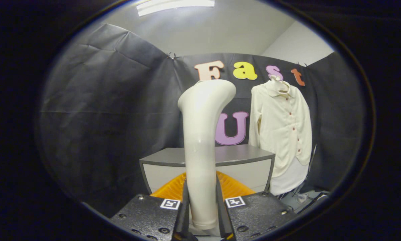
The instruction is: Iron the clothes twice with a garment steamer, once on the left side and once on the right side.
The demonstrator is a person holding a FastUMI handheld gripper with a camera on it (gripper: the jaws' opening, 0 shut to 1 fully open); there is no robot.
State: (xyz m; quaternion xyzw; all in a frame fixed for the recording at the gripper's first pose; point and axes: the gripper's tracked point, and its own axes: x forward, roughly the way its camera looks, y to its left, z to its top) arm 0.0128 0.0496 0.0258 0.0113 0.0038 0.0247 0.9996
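1. I have the garment steamer (202, 144) upright between the fingers, its handle pinched from both sides by the gripper (202, 214), head bent up and forward so it can face fabric.
2. The cream shirt (282, 134) hangs on the booth wall, beyond the fingers and off to the right, well apart from the steamer head.
3. A grey cabinet (247, 160) stands between; I judge neither side is ironed yet.
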